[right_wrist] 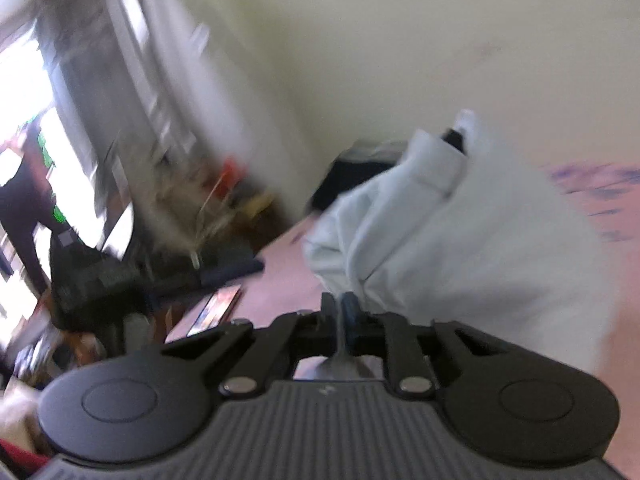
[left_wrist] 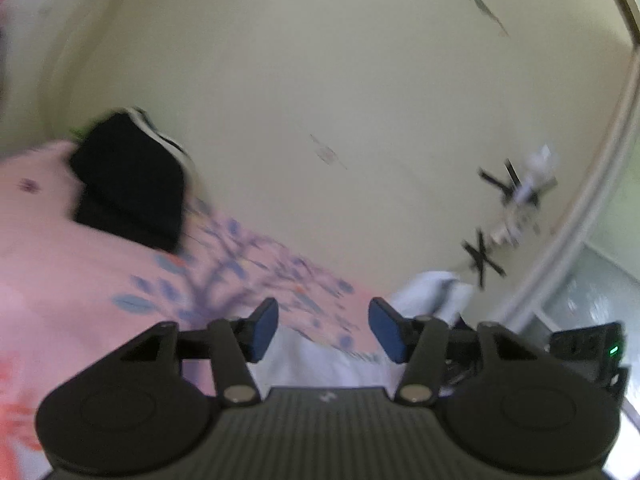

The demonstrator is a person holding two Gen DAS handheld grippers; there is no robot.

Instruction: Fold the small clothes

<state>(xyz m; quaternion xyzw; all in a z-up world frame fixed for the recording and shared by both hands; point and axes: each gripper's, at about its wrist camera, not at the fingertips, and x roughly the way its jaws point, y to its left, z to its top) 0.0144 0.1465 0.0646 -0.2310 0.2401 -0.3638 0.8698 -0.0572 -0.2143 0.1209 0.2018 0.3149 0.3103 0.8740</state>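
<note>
The pale cream painted wall point(left_wrist: 320, 80) fills the upper part of both views, with dark scuffs and black cross-shaped marks to the right in the left wrist view. A grey-framed window or door point(right_wrist: 120, 80) stands at the far left of the right wrist view; detail there is lost to blur.

The pink bed sheet with blue and purple leaf print point(left_wrist: 100, 260) is the work surface. It is soft and will give under pressure, so creases should be pressed with a flat, light stroke. A folded black garment with a white-striped edge point(left_wrist: 128, 184) lies at the far side of the sheet, near the wall.

The small pale blue-white cloth garment point(right_wrist: 460, 240) lies bunched on the sheet, directly ahead of both grippers. Judged from its folds, it is light, limp and non-slippery; it will sag wherever unsupported. Recommended hold: an edge or a corner, one gripper to each, to spread it taut.

The right gripper point(right_wrist: 345, 312) has its jaws clamped on a bunched edge of the garment. The left gripper point(left_wrist: 323, 330) has its blue pads apart with nothing pinched between them; the garment lies just below and beyond them
</note>
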